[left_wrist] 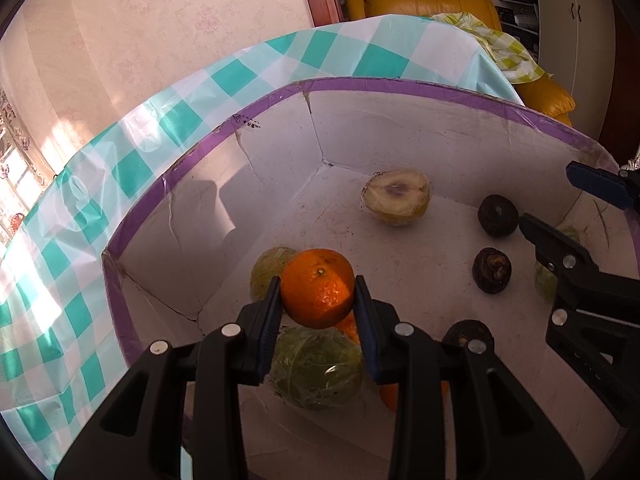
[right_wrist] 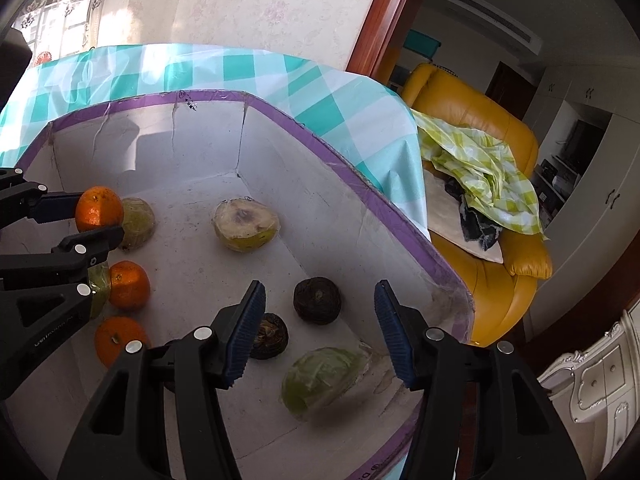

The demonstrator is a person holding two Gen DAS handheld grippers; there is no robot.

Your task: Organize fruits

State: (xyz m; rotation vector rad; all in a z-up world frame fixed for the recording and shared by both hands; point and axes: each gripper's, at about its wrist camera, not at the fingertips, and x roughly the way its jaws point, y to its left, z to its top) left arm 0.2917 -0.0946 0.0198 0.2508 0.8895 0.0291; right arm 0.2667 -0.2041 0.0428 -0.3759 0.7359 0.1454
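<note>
So on my left side, my left gripper [left_wrist: 316,292] is clamped on an orange [left_wrist: 317,288], both pads pressed flat against its sides, and it's held up off the floor of the white box [left_wrist: 400,136] with the purple-taped rim. Right under and behind it sit two greenish plastic-wrapped fruits: a bigger wrapped one [left_wrist: 316,368] below the fingers and another wrapped green one [left_wrist: 266,270] peeking out just behind the orange on the left. From my right camera I can also see two more oranges [right_wrist: 129,285] lying on the box floor below the left gripper, one nearer [right_wrist: 116,340] than the other.

Moving toward the middle, there's a cut pale fruit half [right_wrist: 245,224] in wrap near the far wall, well apart from both grippers.

Over on the right, my right gripper [right_wrist: 320,332] hangs with its jaws apart and nothing between the pads. A dark round fruit [right_wrist: 317,301] lies on the floor in the gap ahead of the fingers, another dark one [right_wrist: 269,336] sits just beside the left finger, and a wrapped green piece [right_wrist: 320,376] lies below between the fingers. The box sits on a teal checked tablecloth [right_wrist: 280,68].
</note>
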